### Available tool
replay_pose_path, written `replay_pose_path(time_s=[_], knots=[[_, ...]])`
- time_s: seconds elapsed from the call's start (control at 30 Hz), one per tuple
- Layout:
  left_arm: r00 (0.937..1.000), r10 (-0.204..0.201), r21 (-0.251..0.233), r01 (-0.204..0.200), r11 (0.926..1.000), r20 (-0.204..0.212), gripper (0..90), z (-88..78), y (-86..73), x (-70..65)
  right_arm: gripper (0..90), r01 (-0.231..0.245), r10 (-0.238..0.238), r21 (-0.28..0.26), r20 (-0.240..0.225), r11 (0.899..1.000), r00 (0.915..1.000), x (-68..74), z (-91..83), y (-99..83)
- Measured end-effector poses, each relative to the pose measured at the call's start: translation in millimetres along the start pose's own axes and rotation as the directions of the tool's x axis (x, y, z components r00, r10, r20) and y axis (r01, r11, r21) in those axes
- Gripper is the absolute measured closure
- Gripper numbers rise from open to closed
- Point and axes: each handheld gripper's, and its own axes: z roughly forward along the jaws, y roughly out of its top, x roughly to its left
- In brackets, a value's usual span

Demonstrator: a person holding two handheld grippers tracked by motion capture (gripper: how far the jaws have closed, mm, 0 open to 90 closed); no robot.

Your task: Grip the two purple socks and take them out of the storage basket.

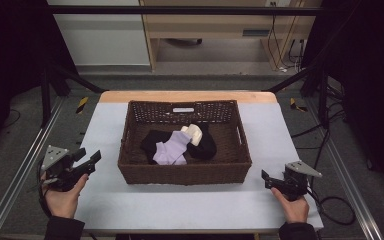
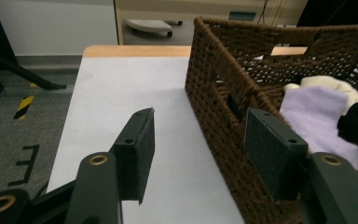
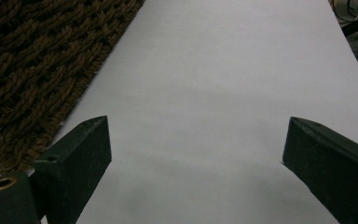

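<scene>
A brown wicker basket [image 1: 185,172] stands in the middle of the table and holds a lilac sock [image 1: 171,148], a cream sock [image 1: 193,133] and black socks [image 1: 205,145]. My left gripper [image 1: 91,159] is held off the basket's left front corner, open, nothing between its jaws. In the left gripper view the basket's wall [image 2: 219,107] and the lilac sock [image 2: 314,119] lie just ahead of the left gripper [image 2: 198,156]. My right gripper [image 1: 266,178] rests low at the basket's right front corner, open and empty; the right gripper [image 3: 196,172] looks along bare table beside the basket's weave [image 3: 32,70].
The table [image 1: 190,205] has a pale grey top with a wooden far edge [image 1: 187,96]. Metal frame rails [image 1: 20,170] run along both sides. Cables [image 1: 337,207] trail on the floor at the right. A wooden cabinet stands behind the table.
</scene>
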Motion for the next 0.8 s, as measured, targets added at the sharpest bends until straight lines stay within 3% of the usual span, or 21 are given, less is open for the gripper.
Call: replay_pose_path(time_s=[0.2, 0.37, 0.6, 0.8], knots=[[0.9994, 0.004, -0.044, -0.003, 0.999, 0.034, 42.4, -1.3, 19.4, -9.0, 8.3, 0.003, -0.003, 0.005, 0.005, 1.0, 1.0, -0.1, 1.0, 0.0], [0.9978, 0.023, -0.035, -0.021, 0.9992, 0.062, 42.6, 10.0, 33.8, -19.1, 8.4, -0.003, 0.003, 0.018, 0.0, 1.0, 1.0, 0.0, 1.6, 0.5], [0.9932, 0.085, -0.039, -0.082, 0.9959, 0.08, 42.5, 26.0, 59.7, -44.5, 8.4, -0.003, 0.003, 0.019, 0.0, 1.0, 1.0, -0.1, 1.8, 0.6], [0.9874, 0.117, -0.044, -0.113, 0.9926, 0.106, 41.5, 31.9, 72.7, -63.5, 8.4, -0.003, 0.003, 0.019, 0.0, 1.0, 1.0, -0.3, 1.8, 0.6]])
